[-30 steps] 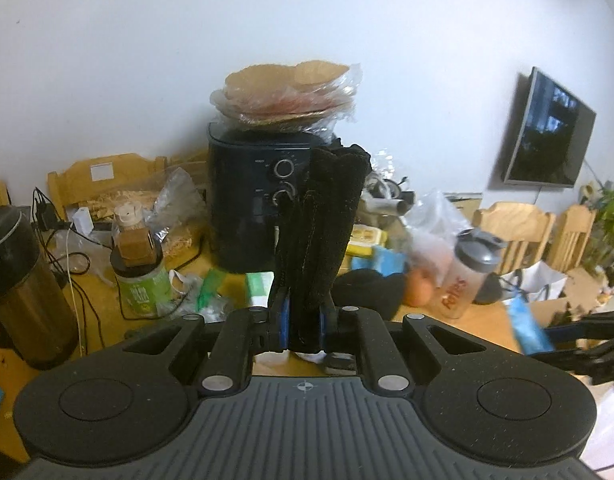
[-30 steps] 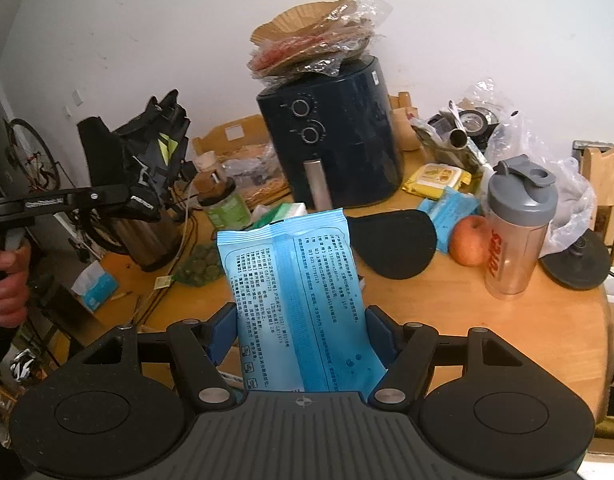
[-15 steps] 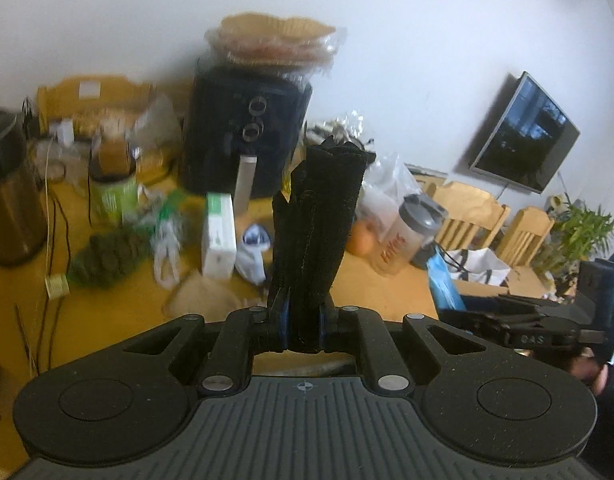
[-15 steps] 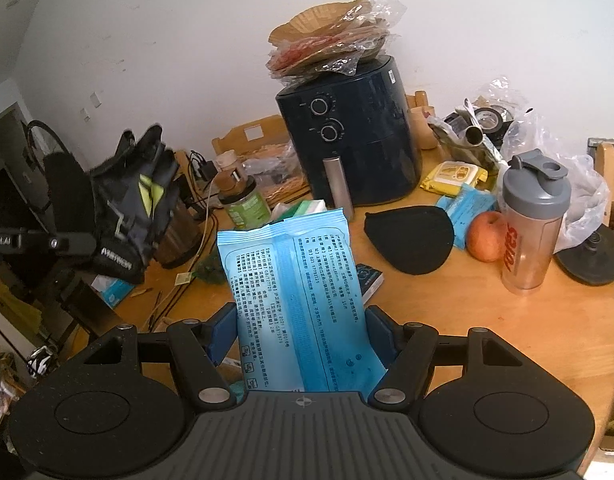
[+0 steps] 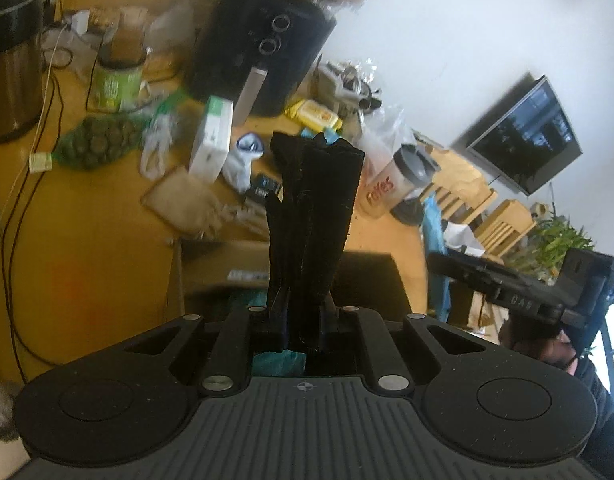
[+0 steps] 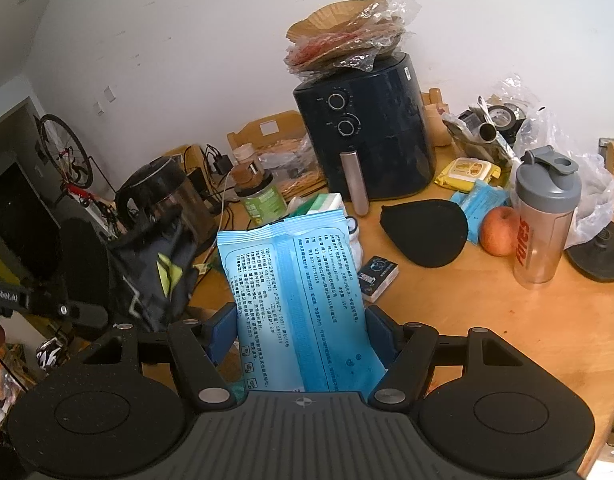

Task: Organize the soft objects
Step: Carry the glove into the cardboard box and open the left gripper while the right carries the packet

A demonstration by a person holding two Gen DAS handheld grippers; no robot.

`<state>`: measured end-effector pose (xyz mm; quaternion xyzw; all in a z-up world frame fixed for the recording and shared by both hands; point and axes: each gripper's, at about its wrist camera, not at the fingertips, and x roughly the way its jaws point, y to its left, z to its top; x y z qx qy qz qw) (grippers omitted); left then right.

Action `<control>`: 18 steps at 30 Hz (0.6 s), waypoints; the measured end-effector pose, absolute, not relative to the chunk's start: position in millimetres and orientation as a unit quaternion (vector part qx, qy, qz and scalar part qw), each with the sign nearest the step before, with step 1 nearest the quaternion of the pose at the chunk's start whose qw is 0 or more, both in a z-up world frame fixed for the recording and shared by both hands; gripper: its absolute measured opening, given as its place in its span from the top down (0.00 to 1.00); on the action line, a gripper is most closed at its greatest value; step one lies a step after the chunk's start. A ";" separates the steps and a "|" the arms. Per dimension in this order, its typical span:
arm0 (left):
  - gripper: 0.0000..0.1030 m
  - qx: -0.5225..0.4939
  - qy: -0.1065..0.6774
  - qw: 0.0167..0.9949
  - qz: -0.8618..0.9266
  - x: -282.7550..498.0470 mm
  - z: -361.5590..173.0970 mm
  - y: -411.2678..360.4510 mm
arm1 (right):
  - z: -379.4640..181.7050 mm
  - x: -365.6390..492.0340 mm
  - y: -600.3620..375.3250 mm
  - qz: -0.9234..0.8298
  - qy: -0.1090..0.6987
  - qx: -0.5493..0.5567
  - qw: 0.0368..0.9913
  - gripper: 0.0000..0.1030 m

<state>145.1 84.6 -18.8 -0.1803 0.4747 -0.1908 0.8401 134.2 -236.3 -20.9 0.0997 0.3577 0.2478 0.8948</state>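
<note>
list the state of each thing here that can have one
left hand-held gripper: shut on black glove
right hand-held gripper: shut on blue wipes pack
shaker bottle: upright, lid on
air fryer: drawer closed
apple: whole, on table

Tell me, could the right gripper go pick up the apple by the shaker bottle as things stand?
Probably not yet. The right gripper has its jaws clamped on the blue wipes pack, so they're full. The path across the table to the apple looks open otherwise.

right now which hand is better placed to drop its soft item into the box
Left. The left gripper holds the black gloves over the open cardboard box; the right gripper holds its blue wipes pack out over the table.
</note>
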 end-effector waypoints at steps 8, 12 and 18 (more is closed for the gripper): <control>0.73 -0.179 0.528 0.813 -0.167 137.8 -42.0 85.8 | -21.7 125.0 -231.9 0.252 0.364 0.094 0.892 0.31; 0.53 -0.153 0.515 0.831 -0.141 131.0 -38.1 83.9 | -24.6 118.6 -229.9 0.253 0.370 0.096 0.889 0.31; 0.44 -0.105 0.479 0.866 -0.097 126.2 -27.3 74.6 | -29.4 110.5 -225.0 0.251 0.380 0.091 0.885 0.31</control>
